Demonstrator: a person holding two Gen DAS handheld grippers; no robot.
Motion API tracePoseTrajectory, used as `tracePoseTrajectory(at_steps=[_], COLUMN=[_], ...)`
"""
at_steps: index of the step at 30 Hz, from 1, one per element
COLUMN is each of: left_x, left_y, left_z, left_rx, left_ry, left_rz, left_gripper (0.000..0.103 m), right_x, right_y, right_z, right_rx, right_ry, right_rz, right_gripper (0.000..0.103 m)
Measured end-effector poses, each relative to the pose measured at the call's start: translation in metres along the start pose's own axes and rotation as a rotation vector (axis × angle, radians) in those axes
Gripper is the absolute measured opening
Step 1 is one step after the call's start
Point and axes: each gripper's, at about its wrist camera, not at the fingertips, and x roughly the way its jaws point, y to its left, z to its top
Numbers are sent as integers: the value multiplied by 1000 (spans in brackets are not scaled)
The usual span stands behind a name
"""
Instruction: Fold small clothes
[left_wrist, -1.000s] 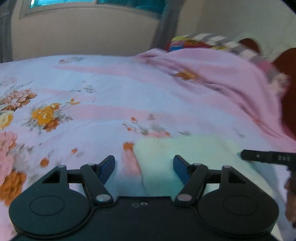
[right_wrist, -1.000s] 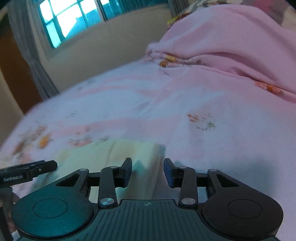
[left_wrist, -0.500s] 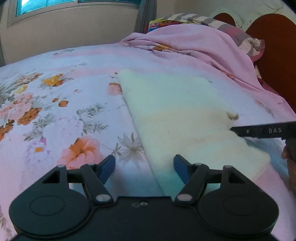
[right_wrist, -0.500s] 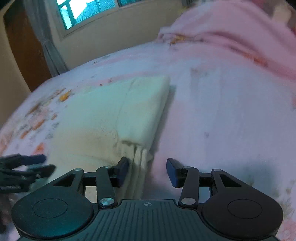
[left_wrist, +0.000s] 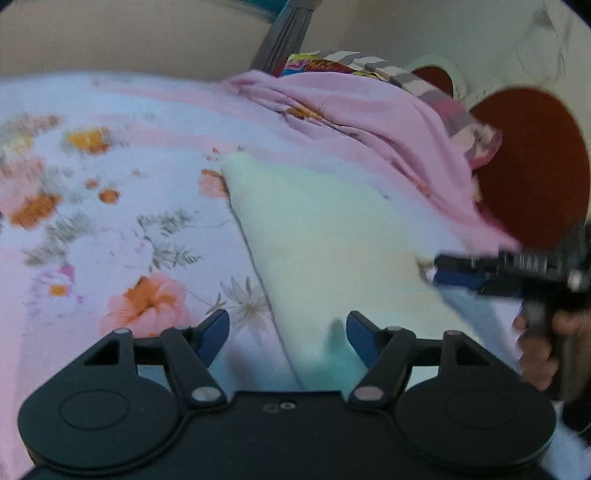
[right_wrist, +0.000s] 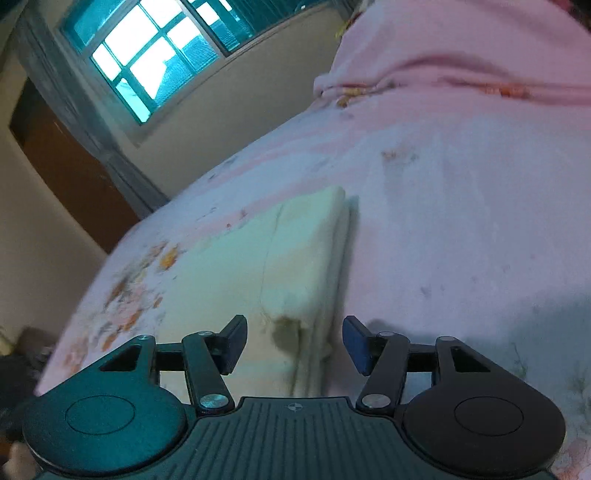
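Now the pale folded cloth (left_wrist: 325, 251) lies flat on the floral bedsheet (left_wrist: 110, 229), its near edge between the wide-spread jaws of the left gripper (left_wrist: 288, 332), while the right gripper (right_wrist: 294, 341), equally wide apart, straddles its layered corner.

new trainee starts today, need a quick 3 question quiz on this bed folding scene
1. True or false: the left gripper is shut on the pale cream folded fleece cloth.
2. Which edge of that cloth does the right gripper straddle?
A. the stacked layered edge
B. a far corner
C. none
3. Fill in: the cloth lies on a ___ bedsheet.

Key
1. false, both grippers stand open
2. A
3. floral
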Motion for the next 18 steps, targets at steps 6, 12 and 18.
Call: tracePoseTrajectory(at_steps=[6,12,18], left_x=[34,72,100], left_y=[63,81,78], left_z=[20,34,42], left_rx=[-286,-270,-204], left_ry=[7,58,95], left_rz=[-286,-471,-548], left_gripper=[69,66,46], right_x=[22,42,69], right_y=[-49,-52,-58], right_z=[11,29,40], right_rx=[130,97,90], right_ry=[50,106,149], right_rz=[160,303,412], right_gripper=[59,60,60])
